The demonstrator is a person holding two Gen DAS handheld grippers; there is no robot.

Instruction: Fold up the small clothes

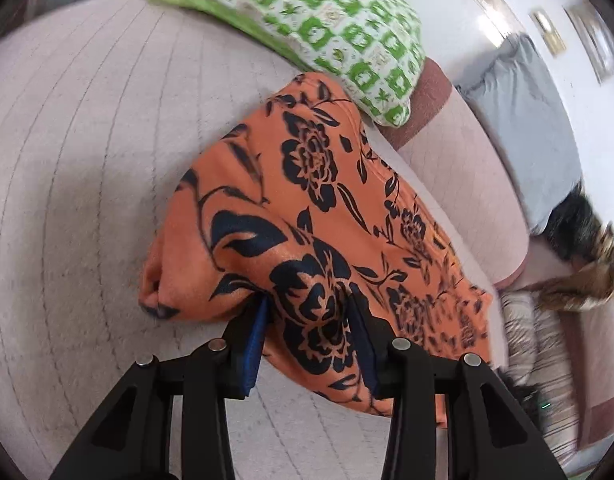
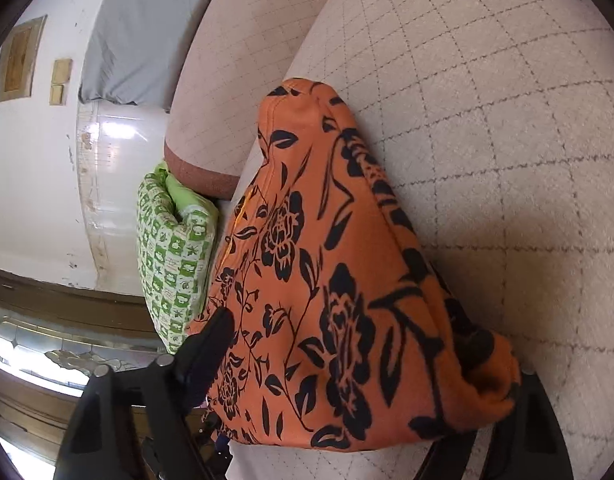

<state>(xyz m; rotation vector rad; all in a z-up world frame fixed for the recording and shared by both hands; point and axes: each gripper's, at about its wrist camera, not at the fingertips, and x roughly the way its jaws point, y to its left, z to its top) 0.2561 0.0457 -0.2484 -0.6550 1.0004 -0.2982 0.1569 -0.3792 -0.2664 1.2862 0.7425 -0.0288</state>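
An orange garment with a dark floral print [image 1: 315,184] lies bunched on the quilted beige cushion [image 1: 87,160]. My left gripper [image 1: 307,304] is shut on a fold at the garment's near edge, with the blue pads [image 1: 259,320] pressing cloth from both sides. In the right wrist view the same garment [image 2: 327,240] fills the middle of the cushion [image 2: 487,120]. My right gripper [image 2: 367,340] stands wide with the garment's bulk between its jaws. Its left finger [image 2: 215,336] touches the cloth's edge. The right finger is covered by cloth.
A green-and-white patterned pillow [image 1: 307,20] [image 2: 175,256] lies just beyond the garment against the sofa arm [image 1: 431,92]. A grey cloth [image 1: 527,120] hangs over the backrest. A brown-striped furry thing [image 1: 587,264] and striped fabric [image 1: 547,360] sit at the right.
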